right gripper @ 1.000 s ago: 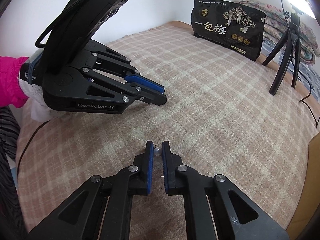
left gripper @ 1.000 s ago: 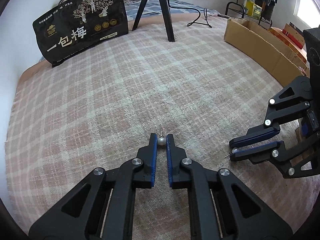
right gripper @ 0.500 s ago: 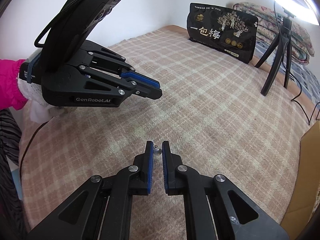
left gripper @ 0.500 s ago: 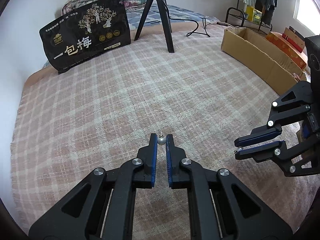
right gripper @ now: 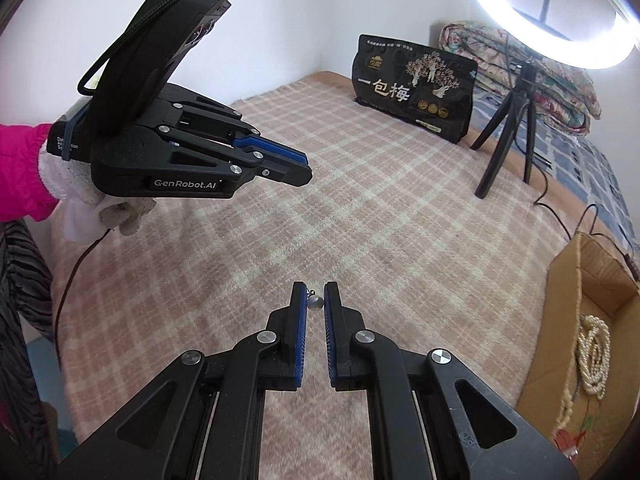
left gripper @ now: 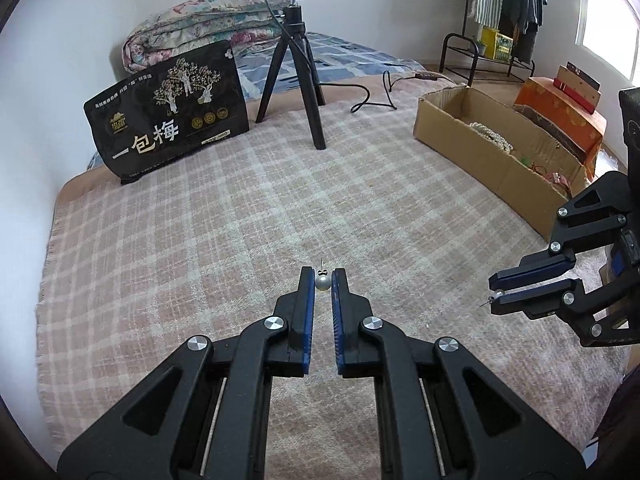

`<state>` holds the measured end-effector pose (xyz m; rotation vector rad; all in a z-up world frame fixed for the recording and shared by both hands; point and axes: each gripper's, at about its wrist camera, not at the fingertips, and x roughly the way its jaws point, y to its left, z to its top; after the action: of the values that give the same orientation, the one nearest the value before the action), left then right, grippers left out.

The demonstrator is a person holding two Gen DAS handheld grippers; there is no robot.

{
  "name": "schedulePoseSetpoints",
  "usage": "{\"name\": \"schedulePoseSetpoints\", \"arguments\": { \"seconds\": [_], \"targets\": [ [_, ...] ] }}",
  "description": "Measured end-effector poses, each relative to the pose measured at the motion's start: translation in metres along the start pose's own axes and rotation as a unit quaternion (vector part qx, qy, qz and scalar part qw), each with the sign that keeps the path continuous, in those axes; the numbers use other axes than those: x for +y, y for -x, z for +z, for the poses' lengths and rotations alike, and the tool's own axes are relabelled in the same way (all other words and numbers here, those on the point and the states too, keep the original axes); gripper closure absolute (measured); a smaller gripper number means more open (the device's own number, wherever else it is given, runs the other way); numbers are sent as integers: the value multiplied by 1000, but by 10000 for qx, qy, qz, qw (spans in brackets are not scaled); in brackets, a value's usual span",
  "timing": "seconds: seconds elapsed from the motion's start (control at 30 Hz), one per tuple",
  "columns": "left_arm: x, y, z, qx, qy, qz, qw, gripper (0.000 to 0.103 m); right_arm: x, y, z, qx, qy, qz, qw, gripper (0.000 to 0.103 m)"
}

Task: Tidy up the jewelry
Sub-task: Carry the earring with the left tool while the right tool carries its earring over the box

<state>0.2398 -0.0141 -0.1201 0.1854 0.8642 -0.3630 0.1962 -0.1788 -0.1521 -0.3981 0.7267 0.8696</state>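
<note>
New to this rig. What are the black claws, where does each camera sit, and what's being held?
The claws are handheld two-finger grippers, one in each of a person's hands; no robot arm is involved. Each carries a fisheye camera looking forward along its own fingers.

In the left wrist view, the left gripper fills the bottom, pinching a pearl stud earring. The right gripper shows at the side.

In the right wrist view, the right gripper pinches a second pearl earring. The left gripper appears there, held by a gloved hand in a pink sleeve.

Below lies a checked blanket. On it stand a black snack bag, a ring-light tripod and a cardboard box holding a pearl necklace.
</note>
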Motion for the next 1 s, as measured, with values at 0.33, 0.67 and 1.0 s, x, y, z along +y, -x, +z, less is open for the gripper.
{"name": "schedulePoseSetpoints", "arguments": {
  "seconds": [0.33,0.67,1.0],
  "targets": [
    [-37,17,23,-256,-84,-197,9994,96,-9,46,-15,-124,-164,-338,9992,96],
    [-82,19,48,-464,-122,-456,9978,96,-38,89,-38,-262,-511,-683,9960,96],
    [-126,8,83,-671,-89,-715,9951,96,-77,123,-60,-376,-1087,-1251,9855,96]
  ]
}}
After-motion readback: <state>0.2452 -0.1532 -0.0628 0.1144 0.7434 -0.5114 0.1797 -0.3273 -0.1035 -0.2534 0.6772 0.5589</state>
